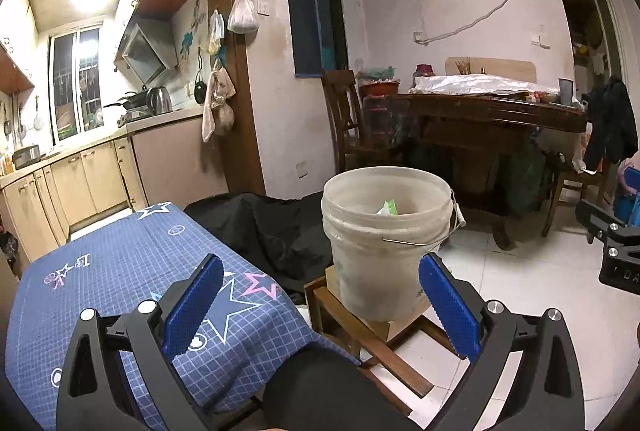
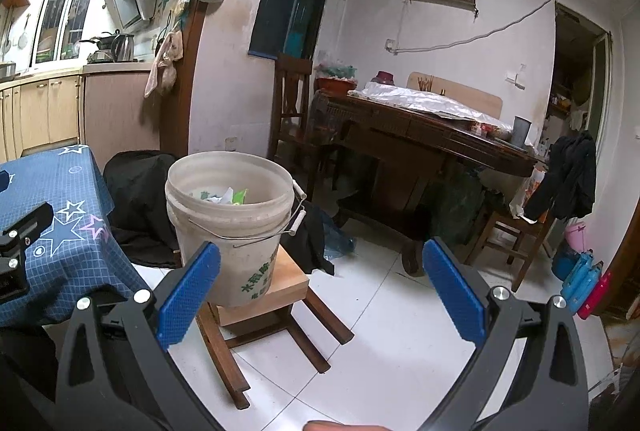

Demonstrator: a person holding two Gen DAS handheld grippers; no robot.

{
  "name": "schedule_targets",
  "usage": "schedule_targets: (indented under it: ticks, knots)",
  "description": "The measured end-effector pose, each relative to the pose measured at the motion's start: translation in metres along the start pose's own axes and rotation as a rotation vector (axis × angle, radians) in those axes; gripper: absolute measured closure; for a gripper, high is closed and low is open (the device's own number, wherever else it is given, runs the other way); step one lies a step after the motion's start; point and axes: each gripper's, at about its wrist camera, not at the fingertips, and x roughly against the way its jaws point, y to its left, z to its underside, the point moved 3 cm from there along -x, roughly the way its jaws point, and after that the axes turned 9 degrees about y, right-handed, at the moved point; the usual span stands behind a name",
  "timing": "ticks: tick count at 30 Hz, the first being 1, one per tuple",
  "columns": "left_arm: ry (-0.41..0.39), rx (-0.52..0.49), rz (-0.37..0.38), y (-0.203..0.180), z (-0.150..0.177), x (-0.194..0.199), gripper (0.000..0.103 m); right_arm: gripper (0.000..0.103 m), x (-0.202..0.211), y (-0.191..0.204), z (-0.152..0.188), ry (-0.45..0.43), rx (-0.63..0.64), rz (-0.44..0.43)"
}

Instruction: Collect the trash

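Both tongs gape wide, empty: left gripper (image 1: pixel 322 295), right gripper (image 2: pixel 322 281), near white plastic bucket (image 2: pixel 228 227) holding crumpled paper trash (image 2: pixel 230 196).

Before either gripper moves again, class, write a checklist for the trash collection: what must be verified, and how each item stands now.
1. Left gripper open and empty: ok.
2. Right gripper open and empty: ok.
3. Bucket upright on the wooden stool: ok.
4. Bucket mouth unobstructed, handle hanging down outside: ok.
5. Trash already inside the bucket: ok.
6. More trash left on the blue cloth: cannot tell; none shows in view.
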Motion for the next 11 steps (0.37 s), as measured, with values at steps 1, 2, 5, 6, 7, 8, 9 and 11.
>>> schedule_targets:
  ticks: [1,2,5,6,7,8,9,11]
  knots:
    - [0.001,-0.001,-0.002,-0.0005,-0.0001,-0.0003,0.005,0.005,-0.0005,-0.0005,0.0,0.001,0.0,-0.001]
    - [0.004,-0.003,-0.001,-0.0011,0.0001,-0.0008,0.005,0.005,-0.0008,-0.0004,0.0,0.002,-0.001,0.0]
    - [0.02,-0.009,-0.02,-0.003,0.0004,-0.0035,0.005,0.005,-0.0015,-0.0004,0.0001,0.008,-0.002,-0.001]
    - [0.027,-0.014,-0.021,-0.0037,0.0007,-0.0043,0.005,0.005,-0.0017,-0.0001,0.0004,0.01,-0.003,-0.002]
    - [0.034,-0.021,-0.012,-0.0048,0.0012,-0.0051,0.005,0.005,-0.0017,0.0002,0.0004,0.012,-0.004,-0.005]
    - [0.036,-0.024,-0.016,-0.0052,0.0017,-0.0053,0.005,0.005,-0.002,0.0004,0.0001,0.012,-0.004,-0.006]
    - [0.035,-0.028,-0.023,-0.0058,0.0019,-0.0053,0.005,0.005,-0.0013,0.0009,-0.0001,0.011,-0.004,-0.006]
    - [0.032,-0.035,-0.025,-0.007,0.0016,-0.005,0.005,0.005,-0.0016,0.0008,-0.0001,0.012,-0.004,-0.006]
